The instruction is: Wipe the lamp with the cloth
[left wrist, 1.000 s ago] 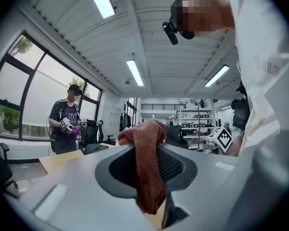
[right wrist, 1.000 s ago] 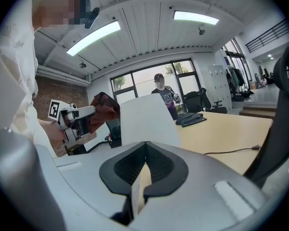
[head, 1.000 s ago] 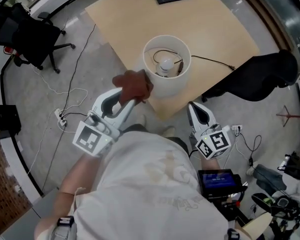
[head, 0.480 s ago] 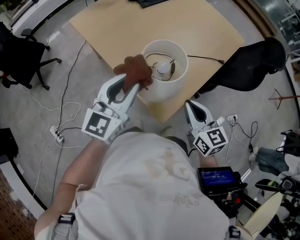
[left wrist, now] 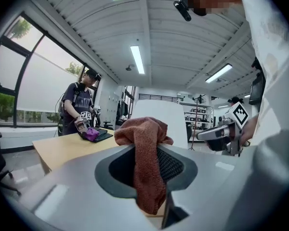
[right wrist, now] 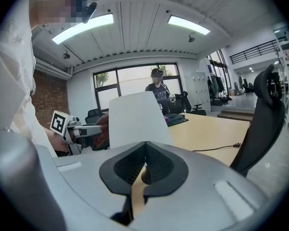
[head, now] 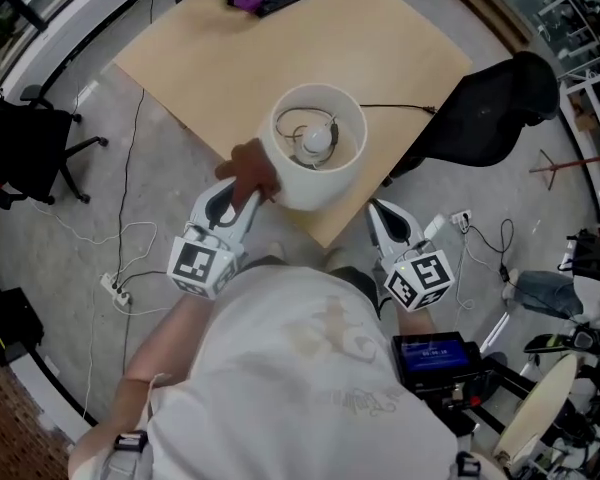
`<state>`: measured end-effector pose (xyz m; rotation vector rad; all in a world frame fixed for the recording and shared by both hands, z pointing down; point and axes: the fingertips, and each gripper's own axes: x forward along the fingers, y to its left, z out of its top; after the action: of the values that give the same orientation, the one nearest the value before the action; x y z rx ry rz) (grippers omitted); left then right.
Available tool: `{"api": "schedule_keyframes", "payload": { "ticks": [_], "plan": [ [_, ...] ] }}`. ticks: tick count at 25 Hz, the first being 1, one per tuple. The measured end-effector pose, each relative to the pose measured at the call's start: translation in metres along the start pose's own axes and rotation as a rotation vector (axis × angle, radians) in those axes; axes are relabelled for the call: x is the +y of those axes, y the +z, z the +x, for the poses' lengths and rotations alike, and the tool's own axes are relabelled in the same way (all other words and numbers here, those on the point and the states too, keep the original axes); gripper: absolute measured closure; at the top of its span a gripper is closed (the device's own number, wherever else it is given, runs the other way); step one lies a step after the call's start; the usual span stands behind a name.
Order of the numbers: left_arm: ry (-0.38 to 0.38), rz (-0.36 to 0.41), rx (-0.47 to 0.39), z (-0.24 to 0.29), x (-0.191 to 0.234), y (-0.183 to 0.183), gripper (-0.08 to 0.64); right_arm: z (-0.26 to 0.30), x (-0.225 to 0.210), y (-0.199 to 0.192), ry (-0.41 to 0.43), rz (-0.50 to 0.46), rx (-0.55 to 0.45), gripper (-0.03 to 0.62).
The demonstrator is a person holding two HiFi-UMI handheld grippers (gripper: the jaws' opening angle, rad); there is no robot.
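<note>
An open-plan office or lab: strip lights (left wrist: pixel 136 59) on a slatted ceiling (left wrist: pixel 183 42) above the left hand-held gripper (head: pixel 246 190), tall windows (left wrist: pixel 33 81) to its left, black office chairs (head: pixel 25 153), a power strip (head: pixel 111 286) on the floor (head: pixel 40 268) below, another person (left wrist: pixel 78 107) beyond it at the tabletop (head: pixel 210 58).

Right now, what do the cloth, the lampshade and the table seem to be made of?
Cloth: rust-brown terry or knit fabric, looped surface.
Lampshade: probably matte white fabric or paper, smooth, no gloss.
Table: light wood or laminate, even satin top.
</note>
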<state>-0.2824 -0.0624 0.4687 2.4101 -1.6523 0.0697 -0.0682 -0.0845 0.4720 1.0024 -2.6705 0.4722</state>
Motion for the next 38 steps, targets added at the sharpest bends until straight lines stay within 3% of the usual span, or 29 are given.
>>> {"api": "schedule_keyframes", "payload": {
  "ticks": [5, 8, 14, 17, 22, 27, 32, 38],
  "plan": [
    [0.006, -0.031, 0.077, 0.003, 0.010, -0.035, 0.453, -0.002, -0.011, -0.006, -0.043, 0.016, 0.007, 0.580],
    [-0.011, -0.036, 0.081, 0.006, 0.018, -0.031, 0.453, -0.004, -0.017, -0.003, -0.059, 0.020, 0.002, 0.580],
    [-0.099, -0.053, -0.094, 0.000, 0.034, 0.046, 0.453, -0.012, -0.006, 0.001, -0.087, 0.021, -0.049, 0.580],
    [-0.179, -0.009, -0.167, -0.003, 0.039, 0.088, 0.453, -0.013, 0.011, -0.001, -0.099, 0.023, -0.074, 0.580],
    [-0.295, 0.043, -0.171, 0.024, 0.027, 0.116, 0.451, -0.019, 0.008, -0.005, -0.114, 0.040, -0.086, 0.580],
    [-0.304, -0.003, -0.099, 0.050, 0.028, 0.099, 0.453, -0.024, -0.009, -0.010, -0.133, 0.070, -0.098, 0.580],
    [-0.235, -0.025, 0.003, 0.073, 0.047, 0.053, 0.453, -0.017, -0.032, -0.004, -0.124, 0.075, -0.091, 0.580],
    [-0.141, -0.082, 0.112, 0.065, 0.073, -0.011, 0.453, -0.018, -0.033, -0.006, -0.122, 0.065, -0.089, 0.580]
  ]
}}
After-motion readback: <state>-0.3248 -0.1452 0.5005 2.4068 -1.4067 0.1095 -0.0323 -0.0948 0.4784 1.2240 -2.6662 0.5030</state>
